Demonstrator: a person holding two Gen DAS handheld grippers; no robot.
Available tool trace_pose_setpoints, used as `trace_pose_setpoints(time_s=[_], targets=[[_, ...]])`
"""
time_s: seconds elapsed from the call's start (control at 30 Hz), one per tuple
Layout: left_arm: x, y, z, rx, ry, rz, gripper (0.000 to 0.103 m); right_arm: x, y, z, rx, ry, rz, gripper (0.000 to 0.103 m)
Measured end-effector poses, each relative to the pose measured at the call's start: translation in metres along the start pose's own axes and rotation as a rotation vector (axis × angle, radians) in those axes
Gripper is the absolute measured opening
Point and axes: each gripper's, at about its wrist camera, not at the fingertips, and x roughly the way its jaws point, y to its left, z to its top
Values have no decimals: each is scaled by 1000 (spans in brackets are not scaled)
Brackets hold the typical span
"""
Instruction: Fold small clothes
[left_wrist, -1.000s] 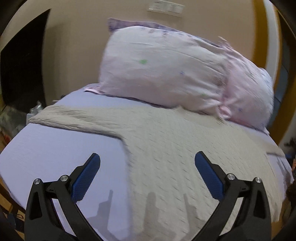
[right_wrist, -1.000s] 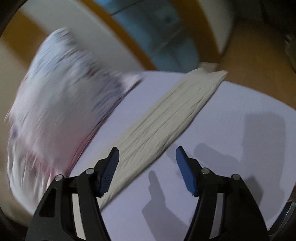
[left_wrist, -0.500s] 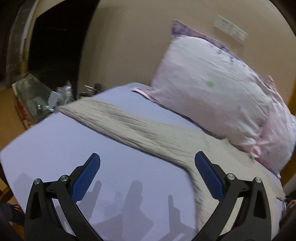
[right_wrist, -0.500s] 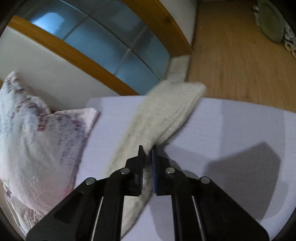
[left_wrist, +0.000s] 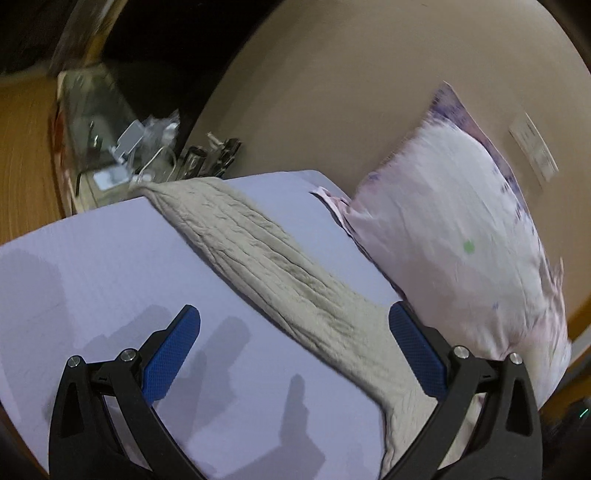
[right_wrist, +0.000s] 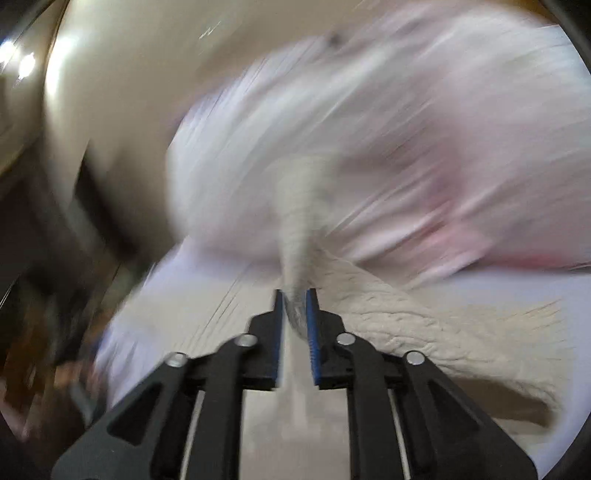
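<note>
A beige knit sweater lies on the lavender bed sheet (left_wrist: 92, 258). In the left wrist view one sleeve (left_wrist: 266, 266) stretches from the bed's far left edge toward the body near my fingers. My left gripper (left_wrist: 295, 343) is open and empty, just above the sheet, with the sleeve passing between its blue pads. My right gripper (right_wrist: 294, 306) is shut on the other sleeve (right_wrist: 301, 214), which it holds lifted; the sweater body (right_wrist: 424, 332) trails to the right. This view is heavily blurred.
A large pink-white pillow (left_wrist: 461, 240) leans against the beige wall behind the sweater and also shows in the right wrist view (right_wrist: 406, 129). A cluttered bedside stand (left_wrist: 122, 147) with small items sits off the bed's far left corner, beside wooden floor (left_wrist: 26, 177).
My right gripper closed on the right sleeve and has lifted it, swinging fast toward the pillow. My left gripper swung left along the left sleeve and stayed open.
</note>
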Motion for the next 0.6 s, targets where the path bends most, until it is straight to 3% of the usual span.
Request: trace_pose_setpoints(time_s=[0.07, 0.13, 0.17, 0.33, 0.47, 0.6], targets=[[4, 8, 5, -53, 15, -6, 102, 27, 14, -10, -20, 76, 42, 49], [7, 18, 11, -109, 26, -11, 102, 30, 7, -11, -18, 29, 49, 73], [9, 21, 14, -128, 31, -11, 102, 21, 2, -14, -5, -9, 51, 78], [24, 36, 30, -201, 45, 17, 97, -5, -55, -19, 127, -221, 97, 85], [33, 45, 46, -250, 45, 45, 92, 2, -79, -31, 264, -182, 154, 85], [44, 52, 63, -290, 45, 58, 91, -1, -72, -33, 243, -189, 166, 86]])
